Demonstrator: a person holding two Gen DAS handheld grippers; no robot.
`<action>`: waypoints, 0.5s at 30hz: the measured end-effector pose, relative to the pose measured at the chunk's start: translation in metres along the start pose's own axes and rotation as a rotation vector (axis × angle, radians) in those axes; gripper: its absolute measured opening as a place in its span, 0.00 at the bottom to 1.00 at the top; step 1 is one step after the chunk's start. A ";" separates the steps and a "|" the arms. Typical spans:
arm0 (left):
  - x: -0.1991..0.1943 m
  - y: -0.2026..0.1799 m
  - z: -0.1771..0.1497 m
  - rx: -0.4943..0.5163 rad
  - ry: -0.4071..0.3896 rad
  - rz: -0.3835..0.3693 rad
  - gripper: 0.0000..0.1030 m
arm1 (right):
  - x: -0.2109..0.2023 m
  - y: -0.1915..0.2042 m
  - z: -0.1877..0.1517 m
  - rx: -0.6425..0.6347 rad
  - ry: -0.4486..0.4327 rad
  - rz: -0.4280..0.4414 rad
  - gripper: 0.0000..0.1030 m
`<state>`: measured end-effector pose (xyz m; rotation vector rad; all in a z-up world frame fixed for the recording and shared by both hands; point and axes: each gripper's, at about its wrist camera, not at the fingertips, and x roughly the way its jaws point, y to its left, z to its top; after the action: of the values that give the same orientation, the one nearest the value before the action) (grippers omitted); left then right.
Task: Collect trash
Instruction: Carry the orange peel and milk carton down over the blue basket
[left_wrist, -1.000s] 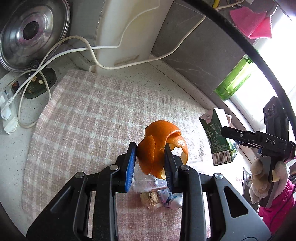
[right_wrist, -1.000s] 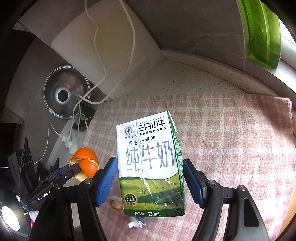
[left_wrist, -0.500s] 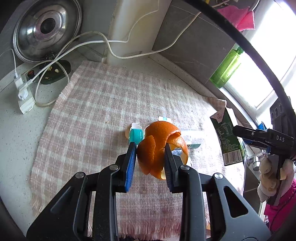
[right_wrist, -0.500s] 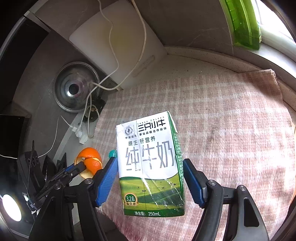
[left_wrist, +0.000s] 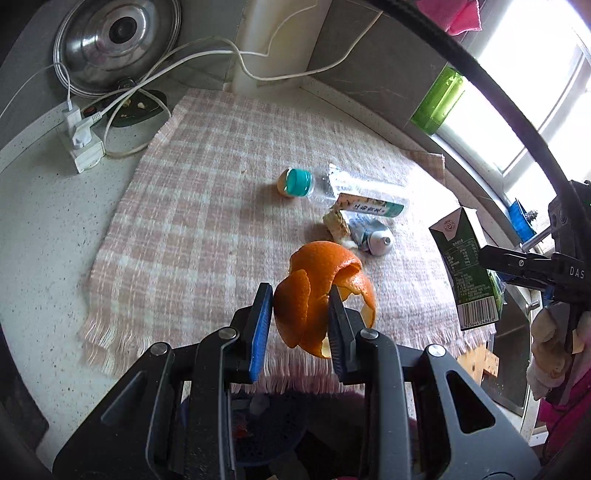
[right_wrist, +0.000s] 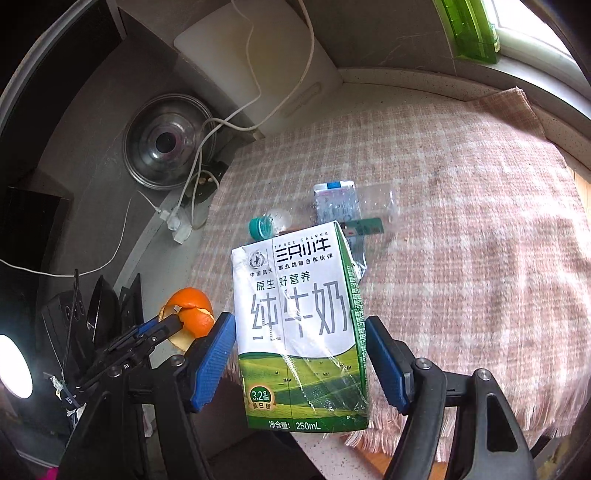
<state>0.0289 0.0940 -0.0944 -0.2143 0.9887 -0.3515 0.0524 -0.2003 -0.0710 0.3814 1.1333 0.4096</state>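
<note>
Carrying step: left gripper pinches orange peel; right gripper clamps milk carton, both lifted near cloth edge.
Next move: judged, release both into a bin, unseen here.

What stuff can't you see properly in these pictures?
- Where the trash goes: no bin shows clearly in either view.
- The clear plastic bottle: in the right wrist view the milk carton covers its lower part.
- The crumbly scrap: too small to name in the left wrist view.
- The orange peel: the left hand-held gripper hides its lower edge.
</note>
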 end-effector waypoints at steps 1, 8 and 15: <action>-0.002 0.002 -0.006 0.000 0.005 0.000 0.27 | 0.001 0.002 -0.006 0.004 0.003 0.005 0.71; -0.012 0.019 -0.043 0.001 0.047 0.002 0.27 | 0.012 0.013 -0.050 0.033 0.021 0.027 0.71; -0.019 0.028 -0.080 0.029 0.082 0.025 0.27 | 0.023 0.025 -0.091 0.042 0.041 0.022 0.71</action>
<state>-0.0426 0.1256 -0.1320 -0.1625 1.0655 -0.3537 -0.0263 -0.1595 -0.1112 0.4242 1.1803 0.4149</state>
